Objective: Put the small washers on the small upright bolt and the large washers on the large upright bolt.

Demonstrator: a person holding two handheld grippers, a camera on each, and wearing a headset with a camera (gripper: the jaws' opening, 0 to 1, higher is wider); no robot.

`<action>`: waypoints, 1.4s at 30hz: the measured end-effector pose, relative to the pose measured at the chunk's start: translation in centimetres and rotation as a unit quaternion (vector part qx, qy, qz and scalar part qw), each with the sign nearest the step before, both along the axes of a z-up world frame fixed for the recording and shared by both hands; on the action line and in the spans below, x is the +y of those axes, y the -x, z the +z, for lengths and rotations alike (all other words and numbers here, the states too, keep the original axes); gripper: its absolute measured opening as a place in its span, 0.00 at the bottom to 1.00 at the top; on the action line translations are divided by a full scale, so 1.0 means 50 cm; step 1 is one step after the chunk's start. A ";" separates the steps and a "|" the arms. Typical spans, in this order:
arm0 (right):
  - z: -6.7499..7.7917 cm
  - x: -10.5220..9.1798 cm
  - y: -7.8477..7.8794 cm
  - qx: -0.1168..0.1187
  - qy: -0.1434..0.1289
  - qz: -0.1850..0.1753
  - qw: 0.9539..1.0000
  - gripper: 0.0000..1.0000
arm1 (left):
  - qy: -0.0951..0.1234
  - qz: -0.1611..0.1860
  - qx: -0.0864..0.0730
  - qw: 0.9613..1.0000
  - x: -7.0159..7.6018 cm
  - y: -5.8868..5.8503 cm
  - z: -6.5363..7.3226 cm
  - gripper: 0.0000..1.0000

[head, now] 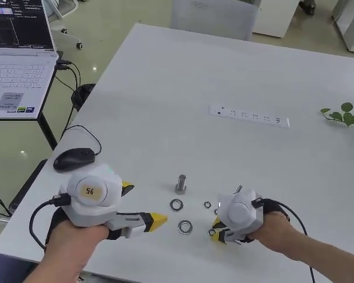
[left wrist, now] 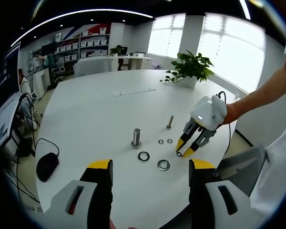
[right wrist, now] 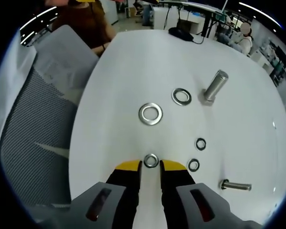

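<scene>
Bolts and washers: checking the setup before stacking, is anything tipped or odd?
Nothing stands out: the large bolt and small bolt stand upright and bare, and the five washers lie flat on the table.

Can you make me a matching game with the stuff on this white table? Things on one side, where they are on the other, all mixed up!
1. black computer mouse
2. large silver upright bolt
3. white power strip
4. small silver washer

A. between the right gripper's yellow tips
B. far left in the head view, cable attached
C. standing beside two large silver washers
D. lying flat, farthest away in the head view

Pairs: 1-B, 2-C, 3-D, 4-A
</scene>
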State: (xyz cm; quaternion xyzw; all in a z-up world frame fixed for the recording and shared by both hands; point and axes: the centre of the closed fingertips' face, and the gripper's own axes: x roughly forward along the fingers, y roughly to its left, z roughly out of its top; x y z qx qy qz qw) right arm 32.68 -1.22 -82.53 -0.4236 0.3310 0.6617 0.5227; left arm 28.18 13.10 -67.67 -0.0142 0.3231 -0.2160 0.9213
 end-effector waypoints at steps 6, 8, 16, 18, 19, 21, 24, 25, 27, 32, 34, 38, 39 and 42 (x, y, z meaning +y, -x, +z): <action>0.000 -0.001 0.001 -0.001 -0.001 0.005 1.000 0.17 | 0.001 -0.001 0.000 1.000 -0.005 -0.004 0.000 0.64; 0.000 0.000 0.001 0.000 -0.002 0.003 1.000 0.17 | 0.001 -0.002 -0.001 1.000 -0.008 -0.005 0.000 0.64; 0.001 0.002 0.004 -0.006 -0.003 0.009 1.000 0.14 | 0.002 -0.004 0.000 1.000 -0.013 -0.004 -0.001 0.64; 0.001 0.002 0.002 -0.007 -0.003 0.008 1.000 0.14 | 0.001 -0.002 0.001 1.000 -0.010 -0.002 -0.002 0.64; 0.001 0.002 0.002 -0.006 -0.003 0.005 1.000 0.14 | 0.001 -0.002 0.002 1.000 -0.010 -0.002 -0.002 0.64; 0.001 0.002 0.002 -0.006 -0.003 0.001 1.000 0.14 | 0.000 -0.001 0.002 1.000 -0.006 0.000 -0.003 0.64; 0.001 0.002 0.001 -0.008 -0.005 -0.006 1.000 0.13 | 0.000 0.002 0.002 1.000 -0.002 0.001 -0.002 0.64; 0.002 0.001 0.001 -0.007 -0.005 -0.012 1.000 0.13 | 0.000 0.003 0.002 1.000 -0.001 0.001 -0.002 0.64; 0.002 -0.001 0.001 -0.005 -0.005 -0.016 1.000 0.13 | -0.001 0.003 0.002 1.000 0.001 0.001 0.000 0.64; 0.005 -0.009 0.000 -0.008 -0.005 -0.017 1.000 0.13 | 0.000 0.003 0.002 1.000 0.002 0.000 0.000 0.64; 0.007 -0.012 -0.001 -0.007 -0.006 -0.020 1.000 0.12 | -0.001 0.003 0.002 1.000 0.001 0.001 -0.001 0.64; 0.016 -0.020 -0.011 -0.009 -0.010 -0.032 0.999 0.12 | 0.000 0.001 0.003 1.000 -0.002 0.001 -0.002 0.64; 0.020 -0.022 -0.015 -0.009 -0.011 -0.036 0.999 0.12 | 0.000 0.000 0.003 1.000 -0.003 0.001 -0.003 0.64; 0.030 -0.030 -0.024 -0.014 -0.014 -0.043 0.999 0.12 | 0.000 0.000 0.004 1.000 -0.004 0.001 -0.006 0.64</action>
